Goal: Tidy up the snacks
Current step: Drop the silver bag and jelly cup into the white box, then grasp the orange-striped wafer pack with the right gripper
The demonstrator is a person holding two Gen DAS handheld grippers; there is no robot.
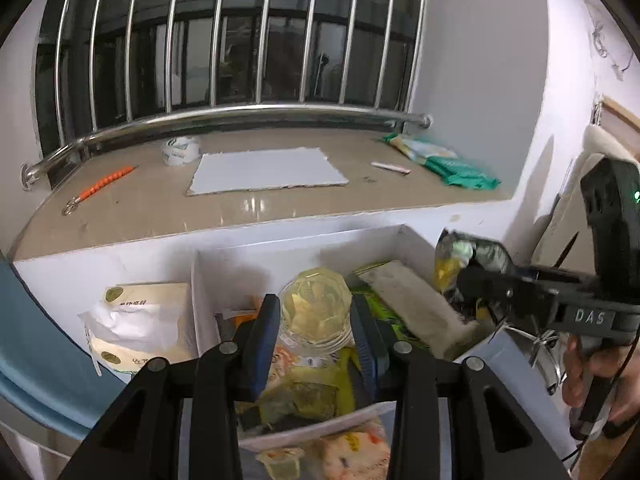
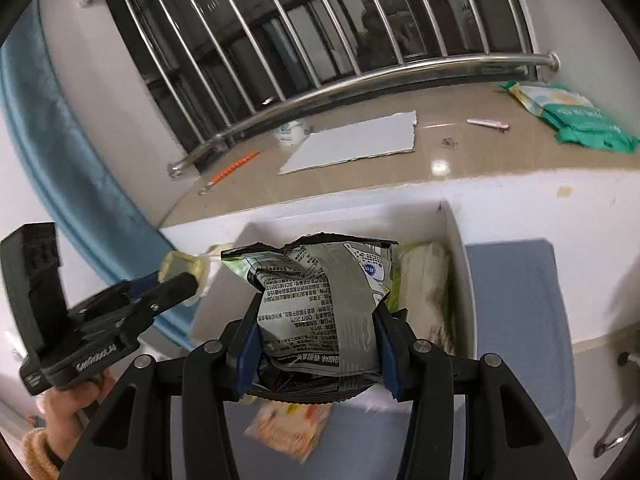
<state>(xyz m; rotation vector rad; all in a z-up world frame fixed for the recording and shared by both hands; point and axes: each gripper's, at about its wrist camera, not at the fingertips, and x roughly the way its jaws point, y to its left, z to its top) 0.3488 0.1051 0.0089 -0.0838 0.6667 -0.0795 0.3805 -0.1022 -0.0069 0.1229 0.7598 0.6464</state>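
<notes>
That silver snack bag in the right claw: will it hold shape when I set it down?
Probably not. The silver snack bag is crumpled foil, creased where the right claw squeezes it, so it likely flops. It looks light and slick, and may slide.

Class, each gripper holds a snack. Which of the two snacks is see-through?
The clear jelly cup in the left gripper; the right gripper holds an opaque silver printed packet.
</notes>
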